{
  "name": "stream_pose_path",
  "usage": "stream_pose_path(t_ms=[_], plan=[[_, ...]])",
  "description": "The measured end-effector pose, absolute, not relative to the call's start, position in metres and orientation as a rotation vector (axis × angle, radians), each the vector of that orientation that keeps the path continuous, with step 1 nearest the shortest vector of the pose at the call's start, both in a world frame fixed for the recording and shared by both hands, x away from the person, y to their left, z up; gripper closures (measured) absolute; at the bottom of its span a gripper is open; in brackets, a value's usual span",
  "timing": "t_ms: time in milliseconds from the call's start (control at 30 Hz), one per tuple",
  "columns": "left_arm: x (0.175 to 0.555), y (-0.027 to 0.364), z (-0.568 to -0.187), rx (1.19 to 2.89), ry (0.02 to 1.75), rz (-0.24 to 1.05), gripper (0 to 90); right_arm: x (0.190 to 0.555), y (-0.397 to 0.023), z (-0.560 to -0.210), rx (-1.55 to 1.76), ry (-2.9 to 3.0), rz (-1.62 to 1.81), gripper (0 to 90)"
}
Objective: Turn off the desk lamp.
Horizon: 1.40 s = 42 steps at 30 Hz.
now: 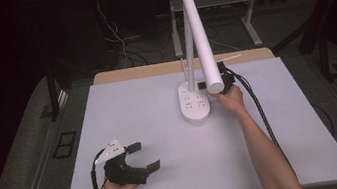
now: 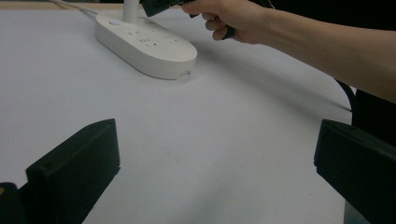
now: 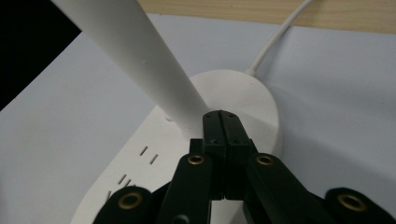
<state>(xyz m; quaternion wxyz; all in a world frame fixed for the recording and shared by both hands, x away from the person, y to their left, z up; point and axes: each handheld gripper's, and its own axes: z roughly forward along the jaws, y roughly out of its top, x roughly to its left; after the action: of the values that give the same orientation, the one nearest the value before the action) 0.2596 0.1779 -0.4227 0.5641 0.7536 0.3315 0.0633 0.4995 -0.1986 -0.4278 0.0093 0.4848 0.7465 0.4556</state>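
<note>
R claw (image 3: 220, 122): jaws clenched flat together, nothing between them. The closed tip sits right at the foot of the lamp's white stem (image 3: 140, 65), just over the lamp base (image 3: 243, 98). Can't tell if the tip actually touches the stem or base, or hovers a hair off. A shut tip makes a narrow poker, so my read is it's set up to press something on the base near the stem, e.g. the small round button (image 2: 113, 22) that shows in the left gripper view, not to grab anything. In the high view the R claw (image 1: 224, 82) is partly hidden behind the lamp head (image 1: 200, 34), w/ the hand behind it and the forearm running back to the near edge.

Lamp: oval white base w/ socket slots on top, stands toward the far middle of the surface (image 1: 168, 175). Stem rises from its far end; the long tube head folds back down toward the viewer and ends just above the R hand. White cord (image 3: 275, 42) leaves the base's far side toward the wooden strip at the back edge.

L claw (image 1: 138, 158): released, jaws wide apart, nothing in them, parked low at the near left corner, well apart from the lamp. Looks idle, prob. kept out of the way since this is a one-hand job; its camera faces the base across bare surface.
</note>
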Motion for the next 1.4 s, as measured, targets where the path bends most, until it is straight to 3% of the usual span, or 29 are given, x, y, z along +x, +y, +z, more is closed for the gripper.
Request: stream_pose_path(t_ms=[667, 833, 1167, 1267, 1367, 1400], plan=[[0.259, 0.175, -0.422, 1.777, 0.771, 0.146, 0.0, 0.456, -0.227, -0.391, 1.372, 2.342, 1.429, 86.1], [0.259, 0.175, -0.422, 1.776, 0.772, 0.146, 0.0, 0.442, -0.235, -0.379, 1.354, 2.331, 1.443, 72.4], [0.258, 0.174, -0.422, 1.777, 0.767, 0.145, 0.0, 0.407, -0.246, -0.361, 1.315, 2.310, 1.434, 36.0], [0.258, 0.174, -0.422, 1.777, 0.768, 0.145, 0.0, 0.394, -0.248, -0.358, 1.294, 2.321, 1.410, 17.9], [0.258, 0.174, -0.422, 1.776, 0.769, 0.147, 0.0, 0.384, -0.252, -0.356, 1.308, 2.325, 1.412, 8.5], [0.258, 0.174, -0.422, 1.776, 0.769, 0.148, 0.0, 0.380, -0.254, -0.356, 1.301, 2.334, 1.409, 0.0]])
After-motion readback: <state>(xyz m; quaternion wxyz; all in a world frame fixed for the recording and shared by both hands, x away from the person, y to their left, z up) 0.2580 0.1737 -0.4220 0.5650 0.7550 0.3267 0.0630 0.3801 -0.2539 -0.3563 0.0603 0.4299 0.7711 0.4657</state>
